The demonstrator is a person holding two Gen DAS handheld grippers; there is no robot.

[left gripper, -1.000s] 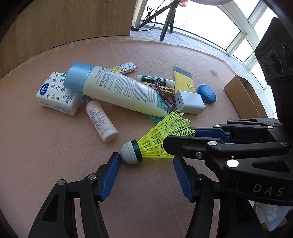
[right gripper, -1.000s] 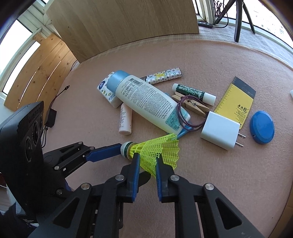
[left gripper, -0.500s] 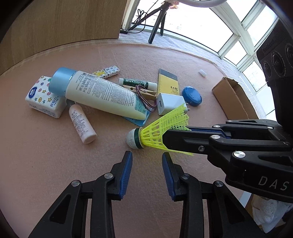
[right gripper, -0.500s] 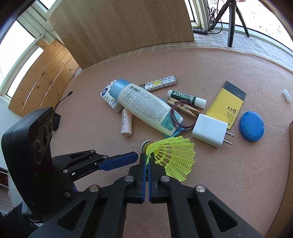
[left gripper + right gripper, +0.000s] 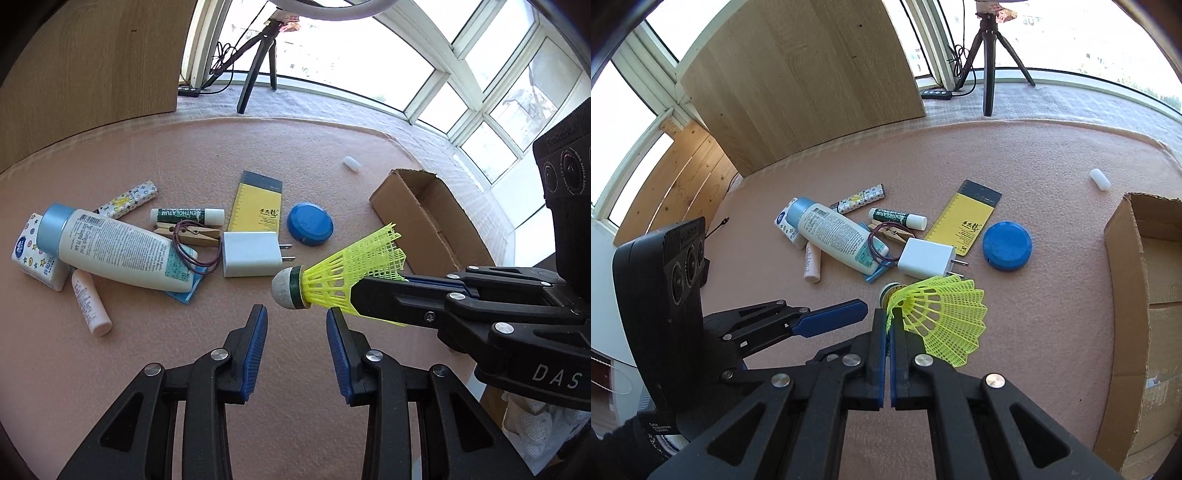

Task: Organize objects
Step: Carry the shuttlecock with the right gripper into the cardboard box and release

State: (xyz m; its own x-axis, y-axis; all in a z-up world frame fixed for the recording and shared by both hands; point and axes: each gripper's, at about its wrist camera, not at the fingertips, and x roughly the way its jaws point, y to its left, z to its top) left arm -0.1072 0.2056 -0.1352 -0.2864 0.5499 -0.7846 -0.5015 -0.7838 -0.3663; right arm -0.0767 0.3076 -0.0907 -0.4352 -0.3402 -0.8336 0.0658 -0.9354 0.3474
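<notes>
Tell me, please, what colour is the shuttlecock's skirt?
Bright yellow; the shuttlecock shows best in the right wrist view.

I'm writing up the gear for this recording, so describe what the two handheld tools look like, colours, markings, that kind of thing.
Both are alike: black plastic linkage arms joined by silver rivets and screws, ending in ribbed blue pads. The left tool and right tool each carry a boxy black camera housing with round lenses. The right one bears white "DAS" lettering. A dark glove with small white print shows behind the left tool.
</notes>
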